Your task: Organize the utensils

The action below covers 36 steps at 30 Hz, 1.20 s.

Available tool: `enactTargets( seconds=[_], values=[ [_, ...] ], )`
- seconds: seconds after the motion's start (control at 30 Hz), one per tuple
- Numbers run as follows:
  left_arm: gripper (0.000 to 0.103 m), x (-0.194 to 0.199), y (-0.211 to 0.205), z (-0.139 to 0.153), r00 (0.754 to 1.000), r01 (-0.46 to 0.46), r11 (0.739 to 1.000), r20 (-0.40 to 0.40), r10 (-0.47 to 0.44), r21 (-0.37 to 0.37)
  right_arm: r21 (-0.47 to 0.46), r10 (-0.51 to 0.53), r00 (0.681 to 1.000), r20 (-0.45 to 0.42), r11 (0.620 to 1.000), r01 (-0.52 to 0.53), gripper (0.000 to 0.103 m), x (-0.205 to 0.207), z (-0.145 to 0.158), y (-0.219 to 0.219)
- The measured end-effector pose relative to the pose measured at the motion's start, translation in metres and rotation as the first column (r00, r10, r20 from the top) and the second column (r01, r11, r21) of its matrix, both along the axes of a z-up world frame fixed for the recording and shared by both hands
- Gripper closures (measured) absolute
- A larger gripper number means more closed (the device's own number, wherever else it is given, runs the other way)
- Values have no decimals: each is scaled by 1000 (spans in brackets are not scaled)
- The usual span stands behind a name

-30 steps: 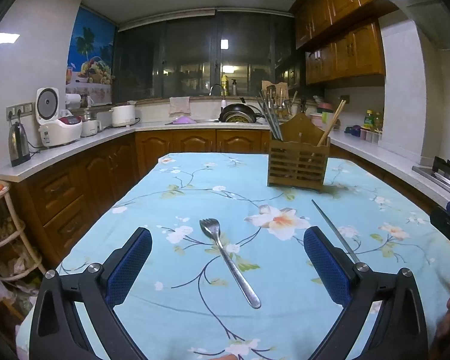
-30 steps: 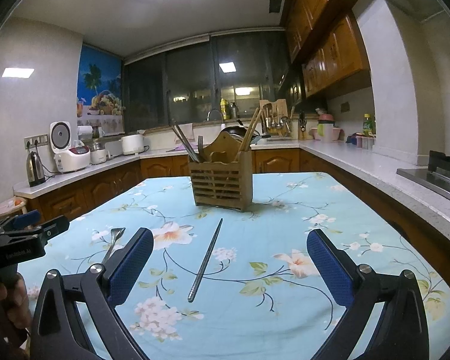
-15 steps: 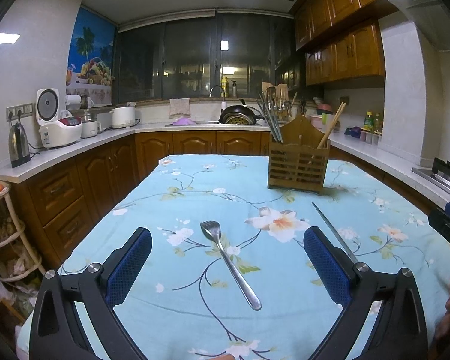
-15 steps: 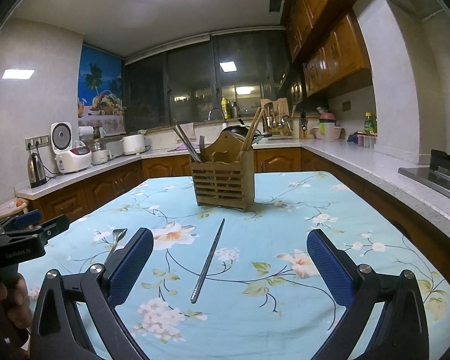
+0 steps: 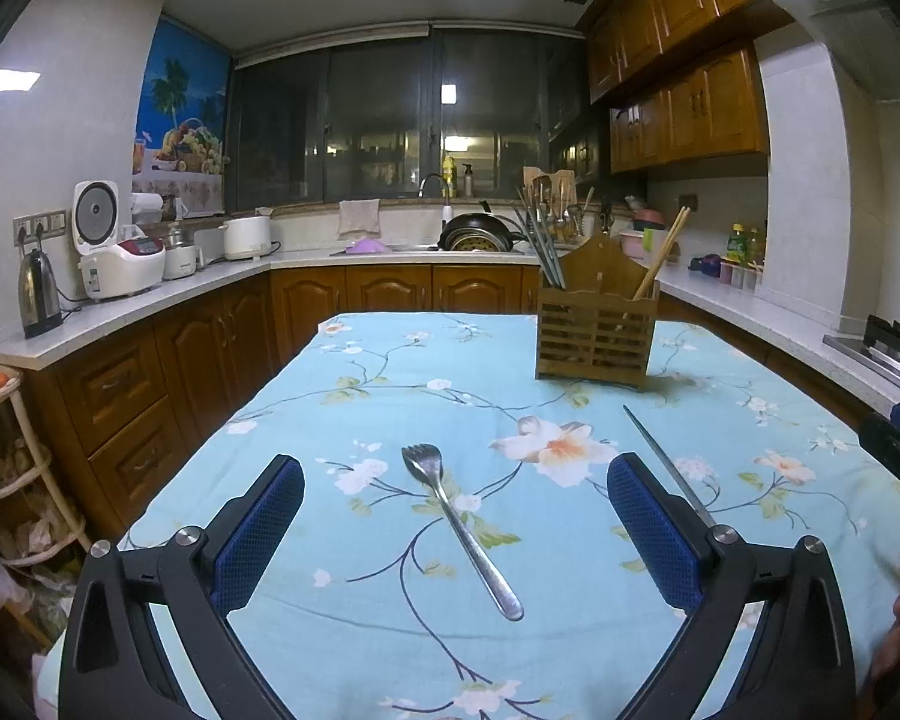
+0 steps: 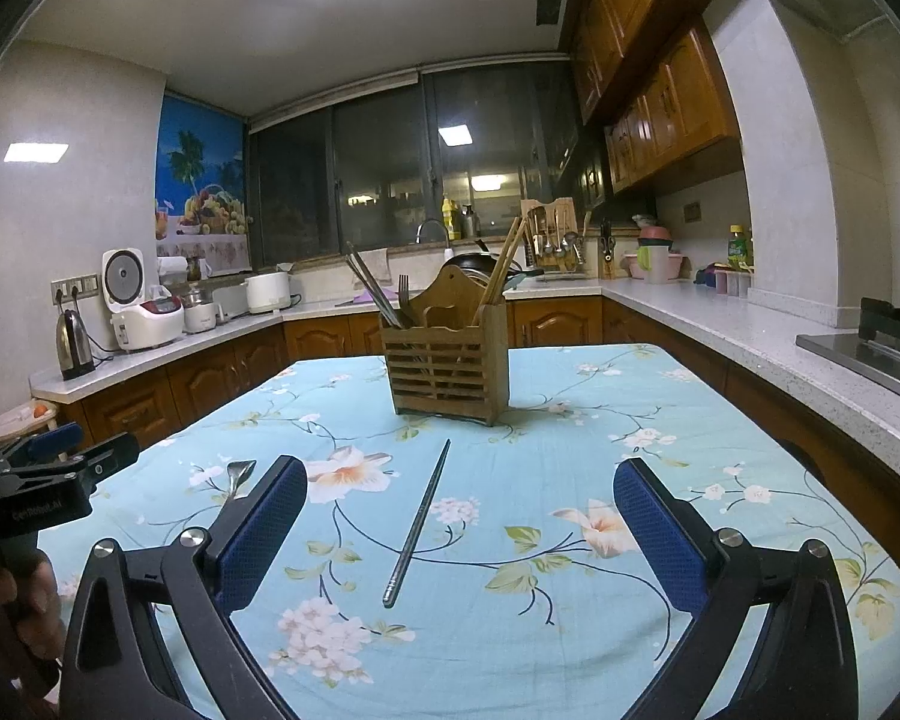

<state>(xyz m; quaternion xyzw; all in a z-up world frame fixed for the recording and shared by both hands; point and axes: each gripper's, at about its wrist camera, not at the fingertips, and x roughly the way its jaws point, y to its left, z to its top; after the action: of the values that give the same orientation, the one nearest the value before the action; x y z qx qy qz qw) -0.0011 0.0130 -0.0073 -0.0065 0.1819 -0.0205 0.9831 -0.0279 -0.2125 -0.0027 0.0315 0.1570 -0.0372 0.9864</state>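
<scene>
The table [image 5: 354,420] wears a light blue cloth printed with white and peach flowers, green leaves and thin dark stems. On it the fork [image 5: 456,522] and the chopstick [image 6: 417,525] are silver-grey metal. The holder [image 6: 447,372] is brown slatted wood, with tan wooden chopsticks [image 6: 504,270] and grey metal ones in it. Each hand-held gripper, left [image 5: 456,534] and right [image 6: 459,537], is black with dotted blue pads [image 5: 258,534]. Cabinets [image 5: 684,114] are reddish brown; the poster [image 5: 180,126] shows a blue sky, palms and fruit
</scene>
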Motion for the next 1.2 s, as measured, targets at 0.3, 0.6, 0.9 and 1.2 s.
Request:
enactTargets(
  seconds=[0.3, 0.6, 0.9, 1.2],
  values=[
    [1, -2, -1, -1, 1000, 1, 1000, -1, -1, 2, 1, 0, 1000, 1, 1000, 0, 0, 0, 0, 0],
    [1, -3, -2, 0, 1000, 2, 1000, -1, -2, 3, 4, 1, 1000, 4, 1000, -1, 0, 0, 1, 2],
    [1, -4, -3, -2, 1000, 2, 1000, 10, -3, 20, 7, 4, 1000, 17, 1000, -4, 0, -2, 7, 7],
    [1, -4, -5, -3, 1000, 5, 1000, 8, -6, 19, 9, 4, 1000, 17, 1000, -4, 0, -1, 7, 7]
  ],
)
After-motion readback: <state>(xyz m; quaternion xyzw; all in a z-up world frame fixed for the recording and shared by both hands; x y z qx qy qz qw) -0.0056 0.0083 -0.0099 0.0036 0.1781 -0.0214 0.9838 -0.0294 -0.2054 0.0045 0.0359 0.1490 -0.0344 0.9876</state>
